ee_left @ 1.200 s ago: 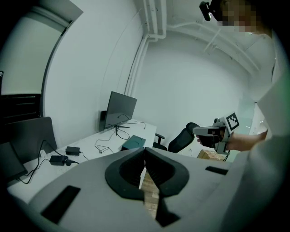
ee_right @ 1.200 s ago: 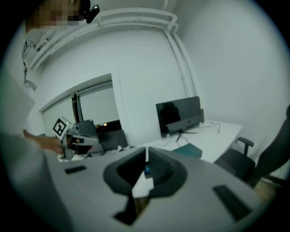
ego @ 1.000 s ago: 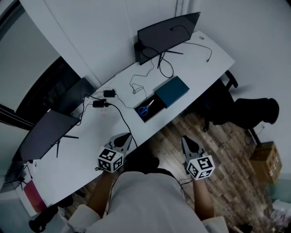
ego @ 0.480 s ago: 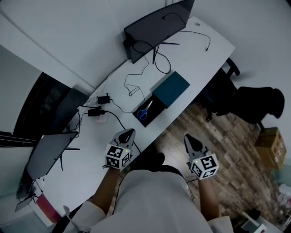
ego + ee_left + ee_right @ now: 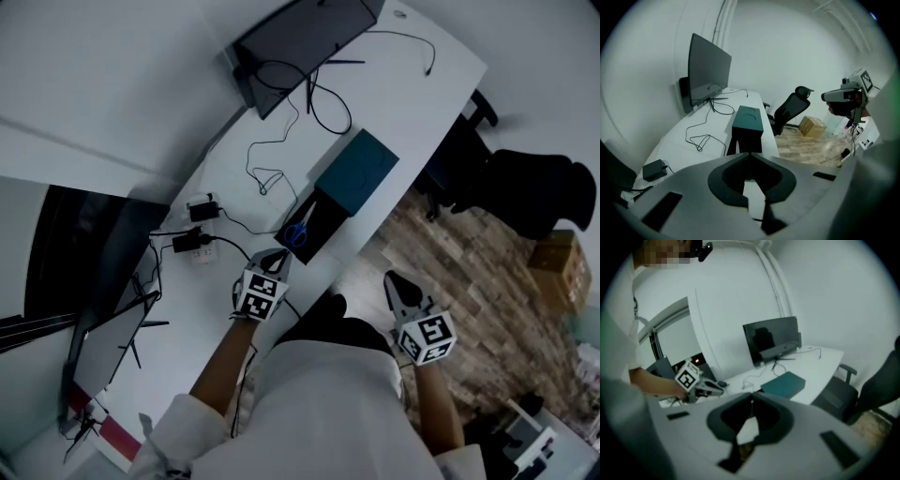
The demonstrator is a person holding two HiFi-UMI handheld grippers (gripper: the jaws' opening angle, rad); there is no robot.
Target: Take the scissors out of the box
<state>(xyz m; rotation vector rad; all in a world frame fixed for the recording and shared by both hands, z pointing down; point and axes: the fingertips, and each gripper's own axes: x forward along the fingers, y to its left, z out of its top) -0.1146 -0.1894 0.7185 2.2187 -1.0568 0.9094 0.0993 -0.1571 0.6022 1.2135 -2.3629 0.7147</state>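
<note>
Blue-handled scissors [image 5: 298, 231] lie inside an open black box [image 5: 319, 221] near the white desk's [image 5: 403, 94] front edge. The box's teal lid [image 5: 357, 172] rests against its far end. My left gripper [image 5: 277, 256] hovers over the desk just short of the box's near end. Its jaws are only starting to open, tips still together, with nothing between them. In the left gripper view the box [image 5: 743, 141] and lid [image 5: 748, 119] lie straight beyond the left gripper [image 5: 750, 153]; the scissors are hidden there. My right gripper [image 5: 389, 279] hangs over the floor, off the desk, its jaws shut and empty.
A dark monitor [image 5: 302, 36] stands at the desk's far side with loose cables [image 5: 267, 175] trailing from it. Power adapters [image 5: 193, 234] lie to the left of the box. A second screen [image 5: 110, 339] is at the near left. An office chair [image 5: 539, 192] and cardboard box [image 5: 558, 279] stand on the wooden floor.
My left gripper has dropped and moved forward over the desk, close to the box's near end. The right gripper has shifted slightly forward and down, still off the desk.
</note>
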